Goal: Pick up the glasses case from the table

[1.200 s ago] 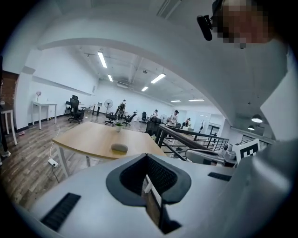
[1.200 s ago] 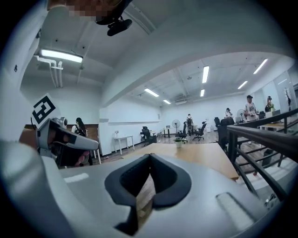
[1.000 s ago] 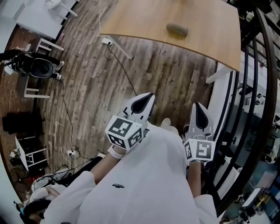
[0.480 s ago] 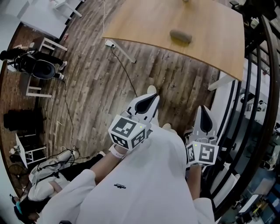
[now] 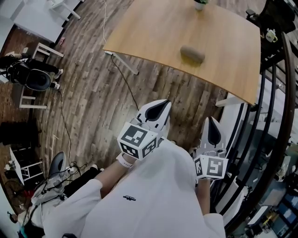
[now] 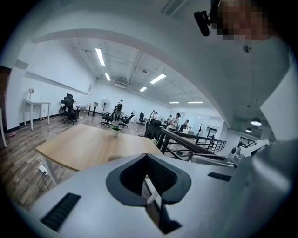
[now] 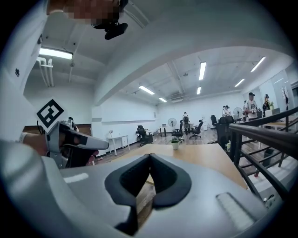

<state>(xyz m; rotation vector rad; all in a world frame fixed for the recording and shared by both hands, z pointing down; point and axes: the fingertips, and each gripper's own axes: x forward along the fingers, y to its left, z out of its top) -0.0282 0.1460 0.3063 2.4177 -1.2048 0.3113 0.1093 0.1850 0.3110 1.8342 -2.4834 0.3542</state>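
The glasses case [image 5: 192,54], a dull olive oblong, lies on the light wooden table [image 5: 153,28] near its front edge. Both grippers are held in front of my body over the wooden floor, well short of the table. My left gripper [image 5: 159,109] points toward the table, jaws shut with nothing in them. My right gripper [image 5: 213,127] is beside it near the railing, also shut and empty. In the left gripper view the left gripper's [image 6: 146,156] tips meet with the table [image 6: 84,144] beyond them. The right gripper [image 7: 150,156] likewise faces the table [image 7: 200,155].
A small potted plant [image 5: 200,3] stands at the table's far edge. A black railing [image 5: 274,93] runs along the right. A cable [image 5: 122,74] trails on the floor under the table. An office chair [image 5: 35,78] and white desks stand left; people are far off.
The table and the case have come closer and lower in the head view. Both grippers have moved forward toward the table, still shut.
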